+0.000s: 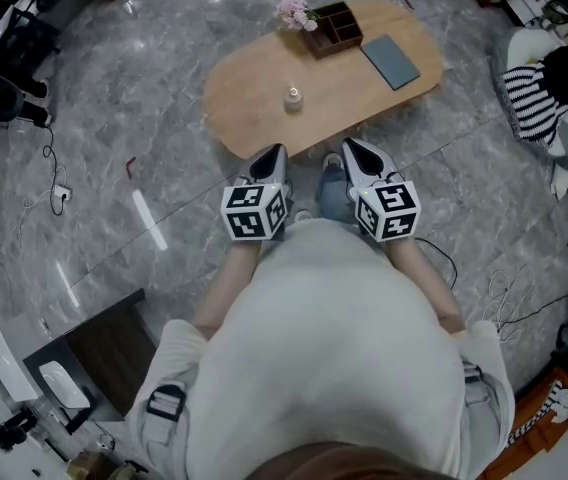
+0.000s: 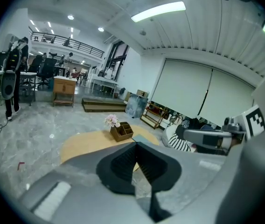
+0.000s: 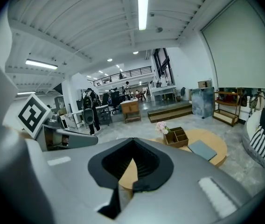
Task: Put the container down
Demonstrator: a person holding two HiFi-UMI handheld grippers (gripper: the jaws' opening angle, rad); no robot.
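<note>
Head view, looking steeply down: a person stands on a grey marbled floor (image 1: 134,98) at the near edge of a low oval wooden worktop (image 1: 249,113). The left gripper (image 1: 275,152) and the right gripper (image 1: 348,145) are held side by side close to the body, tips towards the worktop. The small pale round container (image 1: 292,97) stands upright on the worktop, well apart from both grippers and touched by neither.

At the far end of the worktop stand a brown wooden compartment box (image 1: 332,28), a bunch of pink flowers (image 1: 294,11) just beside it, and a flat grey-blue pad (image 1: 391,60).

Left gripper view: the jaws of the left gripper (image 2: 136,144) are pressed together with nothing between them.

Right gripper view: the jaws of the right gripper (image 3: 133,140) likewise meet at the tips, empty.
</note>
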